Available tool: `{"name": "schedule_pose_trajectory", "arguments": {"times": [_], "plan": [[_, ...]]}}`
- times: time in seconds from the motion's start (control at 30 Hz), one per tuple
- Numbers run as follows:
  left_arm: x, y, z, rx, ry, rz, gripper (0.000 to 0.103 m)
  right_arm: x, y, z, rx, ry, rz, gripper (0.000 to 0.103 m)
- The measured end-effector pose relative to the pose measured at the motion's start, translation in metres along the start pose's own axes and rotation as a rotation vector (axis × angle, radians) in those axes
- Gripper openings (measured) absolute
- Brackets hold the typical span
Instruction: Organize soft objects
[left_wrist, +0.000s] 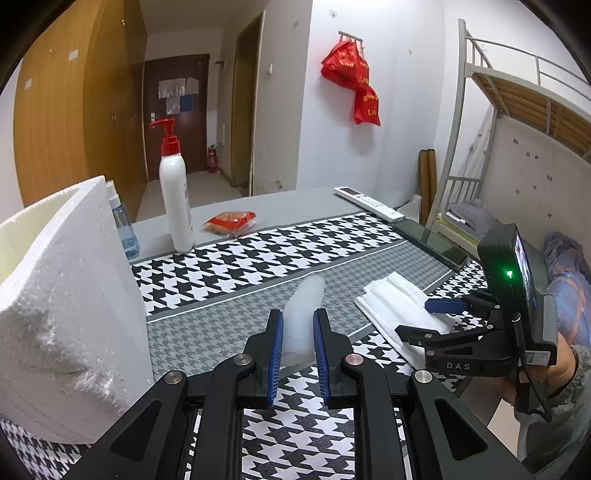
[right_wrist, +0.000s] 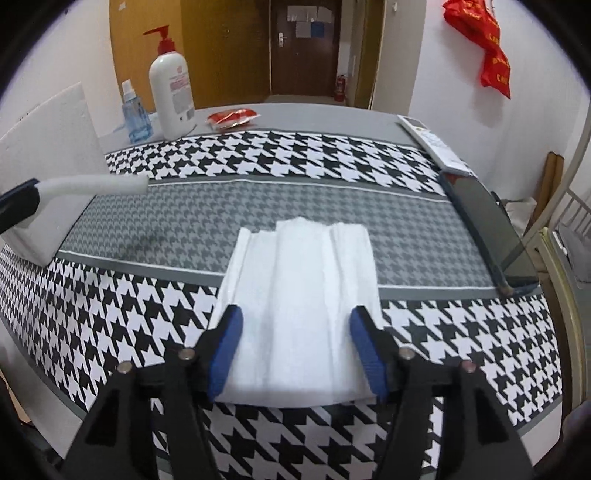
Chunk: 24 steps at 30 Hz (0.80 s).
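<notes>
My left gripper (left_wrist: 298, 321) is shut on a pale foam strip (left_wrist: 304, 314) and holds it above the table, beside a white styrofoam box (left_wrist: 62, 295). The strip (right_wrist: 96, 183) also shows at the left of the right wrist view, sticking out from the left gripper's finger (right_wrist: 18, 195). A folded white cloth (right_wrist: 299, 295) lies on the houndstooth table cover (right_wrist: 110, 314). My right gripper (right_wrist: 295, 321) is open, its jaws standing on either side of the cloth's near end. In the left wrist view the right gripper (left_wrist: 428, 317) sits over the cloth (left_wrist: 395, 302).
A white pump bottle (right_wrist: 171, 92), a blue spray bottle (right_wrist: 136, 114) and a red snack packet (right_wrist: 231, 117) stand at the table's far side. A remote (right_wrist: 432, 142) and a dark phone (right_wrist: 487, 229) lie along the right edge. A bunk bed (left_wrist: 517, 110) is to the right.
</notes>
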<state>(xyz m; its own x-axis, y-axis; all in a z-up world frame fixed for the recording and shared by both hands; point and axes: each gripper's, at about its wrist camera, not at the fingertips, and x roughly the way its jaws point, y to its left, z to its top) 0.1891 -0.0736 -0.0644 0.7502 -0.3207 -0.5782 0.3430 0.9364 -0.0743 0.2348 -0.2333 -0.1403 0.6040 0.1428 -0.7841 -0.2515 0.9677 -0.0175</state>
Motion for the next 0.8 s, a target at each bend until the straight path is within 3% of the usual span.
{"name": "schedule_pose_trajectory", "arguments": {"times": [0.23, 0.27, 0.37, 0.4, 0.5, 0.8], "plan": [[0.0, 0.003, -0.001, -0.002, -0.003, -0.004, 0.018, 0.001, 0.001, 0.0, 0.015, 0.007, -0.014, 0.067], [-0.001, 0.004, -0.001, -0.002, -0.005, -0.004, 0.018, 0.0, 0.004, 0.001, 0.014, 0.007, -0.018, 0.059], [-0.007, 0.005, -0.001, 0.001, -0.017, -0.005, 0.018, -0.003, 0.007, 0.002, 0.015, 0.009, -0.033, 0.018], [-0.009, 0.006, -0.001, 0.002, -0.02, -0.004, 0.018, -0.003, 0.007, 0.001, 0.018, 0.006, -0.039, 0.01], [-0.017, 0.009, -0.003, 0.003, -0.029, 0.0, 0.018, -0.004, 0.007, 0.0, 0.033, -0.013, -0.03, 0.005], [-0.036, 0.016, -0.002, -0.005, -0.066, -0.002, 0.018, -0.042, 0.013, 0.0, 0.082, -0.122, -0.008, 0.005]]}}
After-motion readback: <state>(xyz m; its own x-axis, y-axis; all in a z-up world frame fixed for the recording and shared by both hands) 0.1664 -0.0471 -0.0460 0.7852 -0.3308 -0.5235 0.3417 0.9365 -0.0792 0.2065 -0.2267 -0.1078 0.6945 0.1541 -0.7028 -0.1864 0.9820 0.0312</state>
